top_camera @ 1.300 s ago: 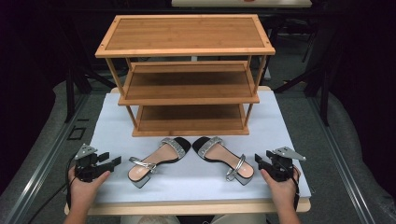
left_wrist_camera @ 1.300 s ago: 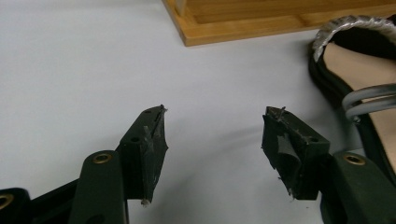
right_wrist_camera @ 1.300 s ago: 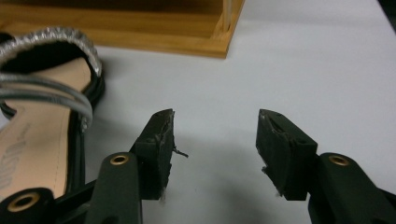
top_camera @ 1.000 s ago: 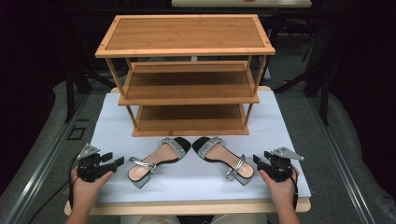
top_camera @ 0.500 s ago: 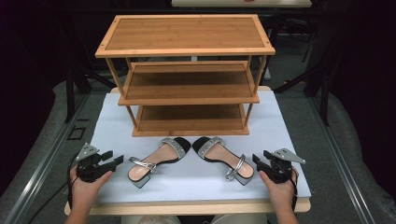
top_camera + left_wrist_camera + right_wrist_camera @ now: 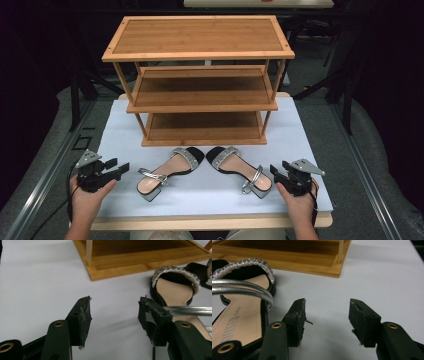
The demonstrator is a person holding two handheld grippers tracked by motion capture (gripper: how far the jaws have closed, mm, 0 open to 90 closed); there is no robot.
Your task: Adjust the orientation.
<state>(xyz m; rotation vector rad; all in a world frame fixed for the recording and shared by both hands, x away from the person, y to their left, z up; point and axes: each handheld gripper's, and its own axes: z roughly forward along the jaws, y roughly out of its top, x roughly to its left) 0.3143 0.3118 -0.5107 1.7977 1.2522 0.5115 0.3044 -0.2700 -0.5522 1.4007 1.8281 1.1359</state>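
Note:
Two silver-strapped sandals lie on the white table cover in front of a wooden shoe rack [image 6: 200, 75]. The left sandal [image 6: 167, 171] points its toe toward the rack, heel near the front. The right sandal [image 6: 241, 170] mirrors it. My left gripper [image 6: 117, 169] rests open at the table's front left, just left of the left sandal's heel. Its jaws hold nothing; the left sandal [image 6: 175, 287] and its silver ankle strap sit beside the right jaw. My right gripper [image 6: 276, 172] stands open at the front right, next to the right sandal [image 6: 244, 302], with bare cover between its jaws.
The three-tier rack stands at the middle back of the table, all shelves bare. Its bottom shelf [image 6: 204, 127] opens just behind the sandals' toes. White cover [image 6: 120, 135] stretches left and right of the rack. The table's front edge [image 6: 200, 222] lies close below both hands.
Both grippers have barely shifted; the left one has edged slightly right toward the left sandal. The sandals have not moved.

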